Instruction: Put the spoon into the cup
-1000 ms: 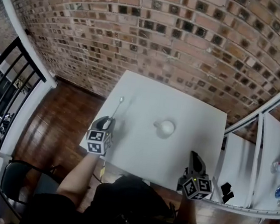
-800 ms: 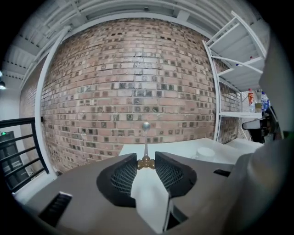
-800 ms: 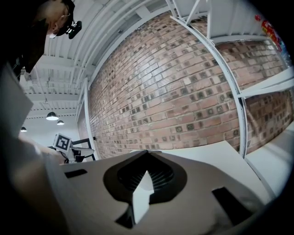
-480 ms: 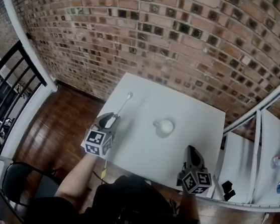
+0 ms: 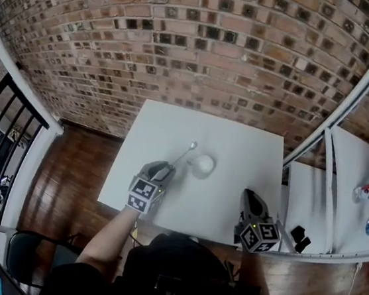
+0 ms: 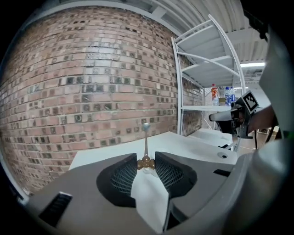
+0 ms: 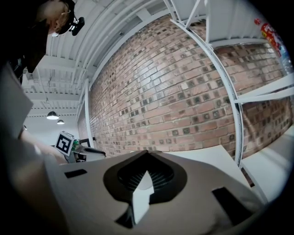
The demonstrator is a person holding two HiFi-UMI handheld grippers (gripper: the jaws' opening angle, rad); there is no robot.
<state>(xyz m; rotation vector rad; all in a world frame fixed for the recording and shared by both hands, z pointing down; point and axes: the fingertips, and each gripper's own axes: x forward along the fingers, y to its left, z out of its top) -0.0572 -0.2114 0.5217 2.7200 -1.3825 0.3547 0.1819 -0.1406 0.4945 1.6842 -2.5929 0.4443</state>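
Since a second ago the left tongs (image 5: 163, 172) have carried the spoon (image 5: 185, 154) across the tabletop (image 5: 237, 150) to the cup (image 5: 202, 166). They are clamped on its handle, and the spoon's bowl hovers at the cup's ten o'clock rim. Dropping it in remains. The right tongs (image 5: 250, 200) sit together, empty, at the cup's four o'clock. Nothing blocks the way. A shelf rack (image 5: 329, 188) stands at the tabletop's three o'clock.

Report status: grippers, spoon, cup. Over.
Left gripper shut on spoon. Right gripper shut, empty. Spoon tilted up beside white cup, not in. Nothing between them.
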